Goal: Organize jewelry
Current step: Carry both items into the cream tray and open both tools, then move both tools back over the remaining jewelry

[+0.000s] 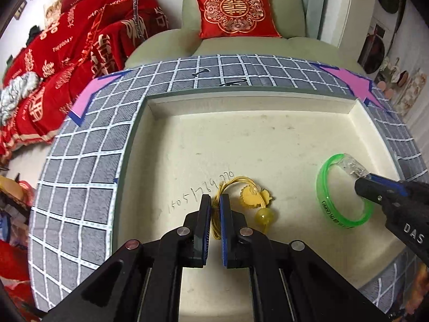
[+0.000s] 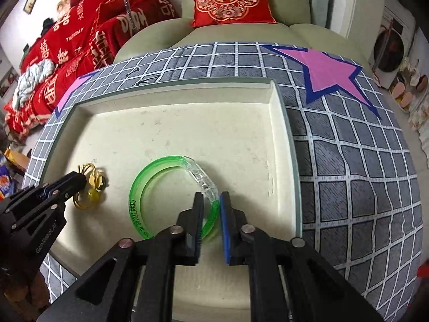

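Nearest in the left wrist view, the left gripper point(image 1: 215, 204) is clamped on the thin gold wire loops of a yellow charm bracelet point(image 1: 242, 196), whose scalloped charm and round amber bead lie on the floor of the shallow cream tray point(image 1: 241, 139). In the right wrist view, the right gripper point(image 2: 211, 202) straddles the near right arc of a translucent green plastic bangle point(image 2: 146, 187) with a clear clasp section. Its jaws stand slightly apart and the band sits between them, seemingly no longer pinched, so the bangle rests on the tray, well right of the charm bracelet.

The wire could snag on the blue pad as the left jaws part and drag the bracelet along. The bangle could tip or roll if a finger catches its rim on the way out.

Beyond the tray lies a grey checked cloth point(image 2: 348, 161) with pink stars point(image 2: 327, 72). Faint handwriting on the tray is barely legible, and whether the right pads touch the band is unclear.
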Demonstrator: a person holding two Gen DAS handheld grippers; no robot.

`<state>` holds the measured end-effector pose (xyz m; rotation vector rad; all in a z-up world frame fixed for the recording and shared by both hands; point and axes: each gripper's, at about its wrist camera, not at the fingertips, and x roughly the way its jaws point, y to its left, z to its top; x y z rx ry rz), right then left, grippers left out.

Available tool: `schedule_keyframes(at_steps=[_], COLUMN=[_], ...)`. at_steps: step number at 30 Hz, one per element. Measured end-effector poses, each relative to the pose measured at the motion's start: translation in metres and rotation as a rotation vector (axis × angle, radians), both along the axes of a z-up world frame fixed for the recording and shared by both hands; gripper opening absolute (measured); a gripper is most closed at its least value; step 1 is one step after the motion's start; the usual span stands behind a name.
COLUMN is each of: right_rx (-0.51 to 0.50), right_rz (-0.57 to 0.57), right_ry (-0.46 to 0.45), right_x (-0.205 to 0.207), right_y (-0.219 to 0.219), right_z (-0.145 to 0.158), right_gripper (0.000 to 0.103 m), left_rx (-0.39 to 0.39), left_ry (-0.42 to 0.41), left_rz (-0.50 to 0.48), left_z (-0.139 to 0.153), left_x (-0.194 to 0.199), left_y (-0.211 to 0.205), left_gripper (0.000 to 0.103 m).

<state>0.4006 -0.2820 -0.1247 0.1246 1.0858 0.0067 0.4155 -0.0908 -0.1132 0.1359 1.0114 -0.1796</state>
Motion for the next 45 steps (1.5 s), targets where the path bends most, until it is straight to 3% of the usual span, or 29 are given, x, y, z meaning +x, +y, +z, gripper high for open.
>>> schedule_keyframes(at_steps=[1,3,12,13,14,15,17,20,22,27,32,45], right_rx=[0.008,0.029,0.113,0.115,0.115,0.113,0.114,0.124,0.137,0.160,0.197,0.136], right_rz=[0.000,-0.011,-0.060,-0.059,-0.058,-0.059,-0.062,-0.069,-0.067,-0.054,-0.040,0.036], right_ry=[0.003,-0.017,-0.099,-0.104,-0.108,-0.113,-0.119,-0.122,-0.125,-0.145,-0.178,-0.236], right_x=[0.000,0.000,-0.022,-0.026,-0.029,-0.032,-0.037,-0.047,-0.056,-0.085,-0.125,-0.243], right_y=[0.000,-0.002,-0.017,-0.018,-0.019,-0.019,-0.021,-0.022,-0.023,-0.024,-0.025,-0.005], right_z=[0.001,0.005,0.041,0.045,0.048,0.052,0.058,0.065,0.070,0.084,0.100,0.124], right_gripper=[0.034,0.049,0.059,0.062,0.064,0.067,0.069,0.070,0.080,0.087,0.087,0.088], left_rx=[0.005,0.007,0.000,-0.001,-0.001,0.002,0.003,-0.005,0.002,-0.016,-0.020,-0.074], left_ry=[0.000,-0.014,-0.074,-0.074,-0.070,-0.075,-0.127,-0.117,-0.141,-0.160,-0.133,-0.129], left_rz=[0.000,-0.001,-0.005,-0.003,-0.001,0.012,0.023,0.011,0.010,-0.024,-0.059,-0.050], left_z=[0.001,0.005,0.031,0.032,0.035,0.037,0.045,0.052,0.058,0.077,0.081,0.079], left_x=[0.000,-0.001,-0.020,-0.021,-0.024,-0.026,-0.036,-0.045,-0.056,-0.094,-0.140,-0.268], left_y=[-0.001,-0.001,0.004,0.004,0.005,0.007,0.009,0.012,0.014,0.020,0.031,0.064], left_gripper=[0.014,0.014,0.017,0.029,0.087,0.103,0.103,0.103,0.103,0.103,0.103,0.103])
